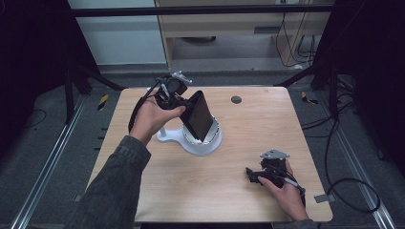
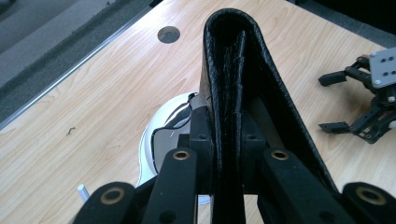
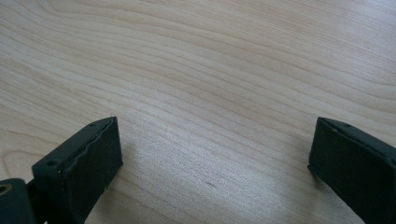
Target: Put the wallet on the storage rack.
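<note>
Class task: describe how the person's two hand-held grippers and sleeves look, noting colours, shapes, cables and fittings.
Both the left gripper and the right gripper are black linkage frames with flat black jaws; brass-coloured pivot rings show in the left gripper view. Each carries a grey three-cornered plate and trails a black cable. The sleeve is dark grey, textured fabric.

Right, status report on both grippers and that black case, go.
Left gripper shut on black case, held tilted over the white stand. Right gripper open, low over the table. Nothing in the way.

soft overhead light falls evenly on the pale wooden table (image 1: pixel 248 143), while dark surroundings swallow the edges. a glint streaks the glossy white round stand (image 2: pixel 154 135). close black jaws blur softly.
</note>
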